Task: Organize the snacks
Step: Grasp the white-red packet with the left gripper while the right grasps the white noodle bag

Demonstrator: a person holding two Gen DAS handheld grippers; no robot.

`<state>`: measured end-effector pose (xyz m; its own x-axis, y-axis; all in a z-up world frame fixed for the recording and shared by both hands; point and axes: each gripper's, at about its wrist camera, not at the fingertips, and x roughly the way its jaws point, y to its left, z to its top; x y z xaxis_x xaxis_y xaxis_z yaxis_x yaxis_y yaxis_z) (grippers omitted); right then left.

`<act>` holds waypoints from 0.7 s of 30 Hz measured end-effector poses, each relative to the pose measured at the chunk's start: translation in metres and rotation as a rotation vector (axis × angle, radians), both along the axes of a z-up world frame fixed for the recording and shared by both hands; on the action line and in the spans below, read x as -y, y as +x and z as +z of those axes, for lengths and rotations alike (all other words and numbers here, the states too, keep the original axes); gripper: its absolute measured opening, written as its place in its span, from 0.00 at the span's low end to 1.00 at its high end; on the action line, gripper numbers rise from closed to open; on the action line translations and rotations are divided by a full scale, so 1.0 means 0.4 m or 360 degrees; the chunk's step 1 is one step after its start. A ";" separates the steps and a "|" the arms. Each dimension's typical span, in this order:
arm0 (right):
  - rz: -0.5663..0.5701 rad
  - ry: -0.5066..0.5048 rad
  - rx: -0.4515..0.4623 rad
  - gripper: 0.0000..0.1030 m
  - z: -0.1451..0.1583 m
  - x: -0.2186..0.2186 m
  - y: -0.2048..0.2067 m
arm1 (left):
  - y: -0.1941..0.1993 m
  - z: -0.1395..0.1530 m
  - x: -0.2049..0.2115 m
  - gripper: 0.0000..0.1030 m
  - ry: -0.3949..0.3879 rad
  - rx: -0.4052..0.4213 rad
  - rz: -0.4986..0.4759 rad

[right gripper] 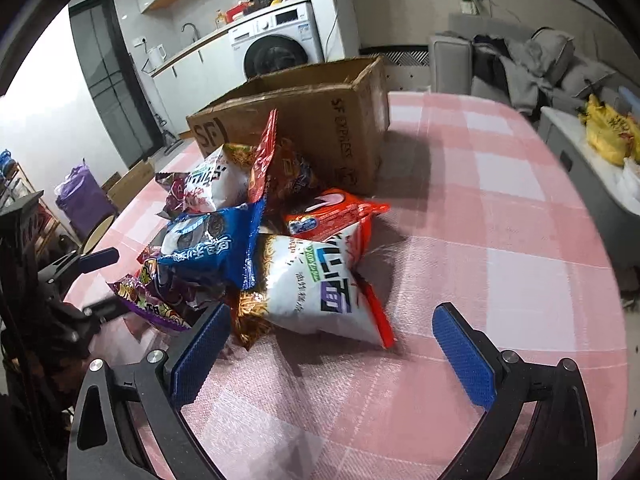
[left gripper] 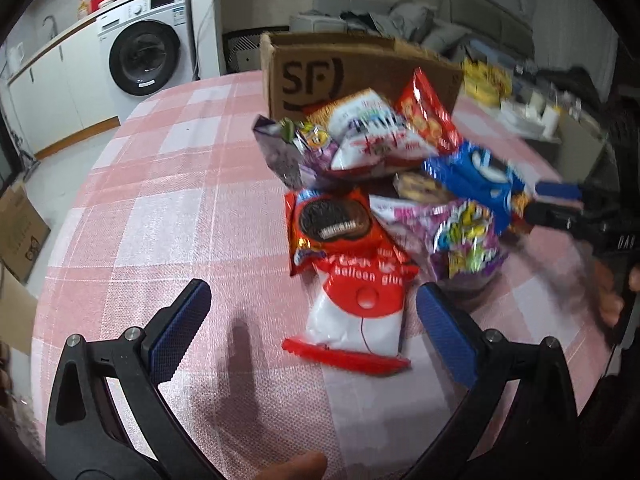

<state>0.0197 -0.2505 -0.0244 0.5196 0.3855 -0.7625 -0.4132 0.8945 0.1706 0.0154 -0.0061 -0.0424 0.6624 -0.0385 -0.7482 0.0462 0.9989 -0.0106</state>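
Observation:
A pile of snack bags lies on the pink checked tablecloth in front of an open cardboard SF box, also in the right wrist view. My left gripper is open and empty, just short of a red and white "balloon glue" bag and an orange Oreo bag. A blue bag lies at the right. My right gripper is open and empty, around the near end of a white snack bag. A blue bag and an orange bag lie beyond.
The right gripper shows at the right edge of the left wrist view; the left gripper shows at the left of the right wrist view. A washing machine and counter stand beyond the table. A sofa with clothes stands at the back right.

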 end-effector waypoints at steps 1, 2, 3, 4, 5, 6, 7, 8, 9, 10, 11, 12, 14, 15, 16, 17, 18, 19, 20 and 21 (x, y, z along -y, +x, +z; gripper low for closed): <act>0.0004 -0.0002 -0.0002 0.99 -0.001 -0.006 0.006 | 0.001 -0.001 0.005 0.99 0.0022 -0.0013 0.0000; 0.0004 0.0001 0.0002 0.99 -0.002 -0.011 0.011 | 0.002 -0.003 0.008 0.99 0.0026 -0.0020 -0.0012; 0.0021 0.0008 -0.0006 0.97 -0.003 -0.017 0.017 | 0.003 -0.005 0.011 0.99 0.0028 -0.0025 -0.0016; 0.0032 0.0012 -0.0010 0.96 -0.004 -0.022 0.023 | 0.006 -0.009 0.012 0.99 0.0030 -0.0036 -0.0017; 0.0037 0.0011 -0.0018 0.95 -0.005 -0.028 0.028 | 0.008 -0.012 0.009 0.94 0.0016 -0.0051 -0.0023; 0.0038 0.0013 -0.0045 0.94 -0.011 -0.033 0.036 | 0.012 -0.014 0.007 0.89 0.0001 -0.0065 -0.0024; 0.0037 0.0018 -0.0063 0.93 -0.013 -0.033 0.042 | 0.017 -0.020 0.003 0.78 -0.0030 -0.0090 -0.0027; 0.0036 0.0032 -0.0077 0.89 -0.015 -0.034 0.046 | 0.022 -0.024 -0.005 0.72 -0.0050 -0.0107 -0.0032; 0.0040 0.0047 -0.0093 0.87 -0.018 -0.035 0.050 | 0.026 -0.028 -0.010 0.70 -0.0073 -0.0120 -0.0037; 0.0042 0.0055 -0.0102 0.86 -0.021 -0.035 0.054 | 0.024 -0.026 -0.013 0.66 -0.0094 -0.0107 -0.0045; 0.0040 0.0068 -0.0105 0.86 -0.023 -0.035 0.056 | 0.023 -0.027 -0.017 0.57 -0.0125 -0.0101 -0.0067; 0.0040 0.0076 -0.0111 0.85 -0.026 -0.035 0.059 | 0.021 -0.026 -0.020 0.55 -0.0149 -0.0095 -0.0082; 0.0046 0.0107 -0.0125 0.82 -0.030 -0.032 0.062 | 0.020 -0.028 -0.027 0.40 -0.0183 -0.0087 -0.0084; 0.0047 0.0119 -0.0130 0.80 -0.032 -0.032 0.063 | 0.021 -0.028 -0.031 0.39 -0.0192 -0.0082 -0.0074; 0.0048 0.0126 -0.0135 0.79 -0.034 -0.031 0.061 | 0.023 -0.028 -0.036 0.39 -0.0214 -0.0081 -0.0075; 0.0057 0.0141 -0.0140 0.74 -0.034 -0.031 0.059 | 0.023 -0.027 -0.041 0.38 -0.0238 -0.0070 -0.0076; 0.0058 0.0145 -0.0138 0.72 -0.034 -0.028 0.056 | 0.022 -0.024 -0.046 0.38 -0.0258 -0.0055 -0.0076; 0.0060 0.0143 -0.0132 0.70 -0.032 -0.026 0.050 | 0.021 -0.019 -0.051 0.38 -0.0273 -0.0029 -0.0076; 0.0067 0.0141 -0.0124 0.69 -0.031 -0.023 0.044 | 0.017 -0.014 -0.053 0.38 -0.0275 -0.0012 -0.0072; 0.0072 0.0136 -0.0121 0.66 -0.030 -0.020 0.039 | 0.017 -0.011 -0.054 0.38 -0.0269 0.0004 -0.0068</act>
<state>0.0352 -0.2426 -0.0364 0.4423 0.4723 -0.7624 -0.4356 0.8562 0.2777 0.0222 0.0157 -0.0468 0.6591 -0.1919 -0.7271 0.0888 0.9800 -0.1781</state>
